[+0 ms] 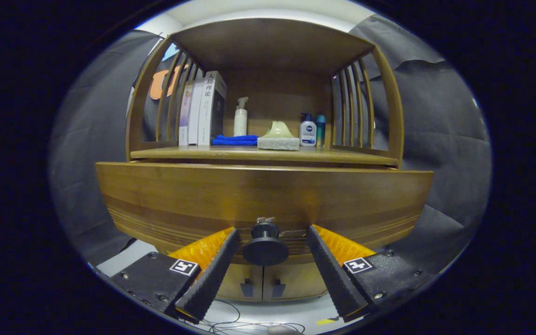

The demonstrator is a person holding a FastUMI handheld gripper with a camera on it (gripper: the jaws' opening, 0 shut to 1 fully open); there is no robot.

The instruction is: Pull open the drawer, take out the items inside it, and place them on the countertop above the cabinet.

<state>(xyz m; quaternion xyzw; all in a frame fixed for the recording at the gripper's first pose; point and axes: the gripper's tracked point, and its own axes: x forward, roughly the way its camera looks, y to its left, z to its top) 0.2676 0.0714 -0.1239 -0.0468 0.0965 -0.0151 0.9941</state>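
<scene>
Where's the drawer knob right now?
In the gripper view, the drawer knob sits low on the middle of the drawer front, between the open gripper's two fingers, neither visibly pressing it, just above the small cabinet doors.

A staged home corner inside a cloth-walled booth. A wooden cabinet [263, 195] holds an open shelf with upright books [205, 109], a spray bottle [240, 118], a folded blue cloth [234, 139] and lotion bottles [308, 131]. Loose cables [249, 323] lie on the pale floor.
</scene>
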